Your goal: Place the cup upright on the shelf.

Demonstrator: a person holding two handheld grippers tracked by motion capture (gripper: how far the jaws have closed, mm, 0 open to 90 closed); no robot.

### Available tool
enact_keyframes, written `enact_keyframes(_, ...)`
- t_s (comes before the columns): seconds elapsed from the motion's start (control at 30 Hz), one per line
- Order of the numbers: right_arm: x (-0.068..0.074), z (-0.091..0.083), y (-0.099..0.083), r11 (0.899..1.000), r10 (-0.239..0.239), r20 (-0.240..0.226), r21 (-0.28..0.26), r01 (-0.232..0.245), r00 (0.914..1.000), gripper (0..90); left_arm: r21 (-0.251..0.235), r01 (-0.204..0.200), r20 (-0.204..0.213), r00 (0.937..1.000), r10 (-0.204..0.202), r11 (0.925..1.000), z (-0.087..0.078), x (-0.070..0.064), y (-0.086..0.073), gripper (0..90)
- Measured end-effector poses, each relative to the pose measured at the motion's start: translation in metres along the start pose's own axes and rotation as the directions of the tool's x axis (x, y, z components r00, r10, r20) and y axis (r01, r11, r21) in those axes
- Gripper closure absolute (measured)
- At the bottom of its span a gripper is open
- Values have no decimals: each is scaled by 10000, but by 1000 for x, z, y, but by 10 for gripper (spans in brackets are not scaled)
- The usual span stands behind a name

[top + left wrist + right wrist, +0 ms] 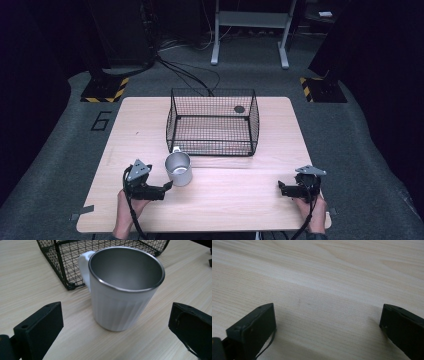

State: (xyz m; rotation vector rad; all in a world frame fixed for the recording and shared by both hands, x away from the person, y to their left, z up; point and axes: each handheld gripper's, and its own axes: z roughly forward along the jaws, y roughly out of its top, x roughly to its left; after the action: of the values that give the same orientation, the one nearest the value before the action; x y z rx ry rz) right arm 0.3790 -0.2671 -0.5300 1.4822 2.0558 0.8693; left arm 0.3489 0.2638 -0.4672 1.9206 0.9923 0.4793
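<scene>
While our left fingers [40,325] stand spread before the mug [122,290], we judge it light, rigid, slick; grip its ribbed wall.

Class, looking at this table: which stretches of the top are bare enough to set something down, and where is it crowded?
Free: the table between the mug and the right hand-held gripper; strips on both sides of the wire basket. Crowded: the left hand-held gripper, mug and basket corner sit close together.

White ribbed mug [120,302], steel-lined, upright, empty, on table; handle toward wire basket, just beside its corner.
</scene>
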Motion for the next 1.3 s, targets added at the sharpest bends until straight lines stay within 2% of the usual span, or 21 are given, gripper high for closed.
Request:
enact_keyframes(0.2, 0, 0, 0, 10000, -8, -6, 1, 8, 10000, 0, -150, -198, 29, 9998, 199, 9997, 12, -7, 15, 0)
enact_keyframes(0.5, 0, 0, 0, 10000, -3, -14, 3, 3, 10000, 0, -45, -485, 4, 9988, 485, 9988, 25, -12, 29, 0)
enact_keyframes(0.83, 0, 0, 0, 10000, -9, -20, 0, 9, 10000, 0, 102, -553, -293, 9980, 556, 9984, 43, -16, 34, 0)
enact_keyframes(0.93, 0, 0, 0, 10000, -7, -20, 4, 7, 10000, 1, 267, -651, -242, 9975, 658, 9975, 45, -16, 35, 2)
enact_keyframes(0.97, 0, 0, 0, 10000, -18, -22, 6, 18, 10000, 0, 183, -640, -353, 9973, 646, 9978, 47, -17, 34, 16)
enact_keyframes(1.3, 0, 0, 0, 10000, -8, -20, 0, 8, 10000, 0, 471, -861, -744, 9932, 895, 9952, 55, -20, 34, 51)
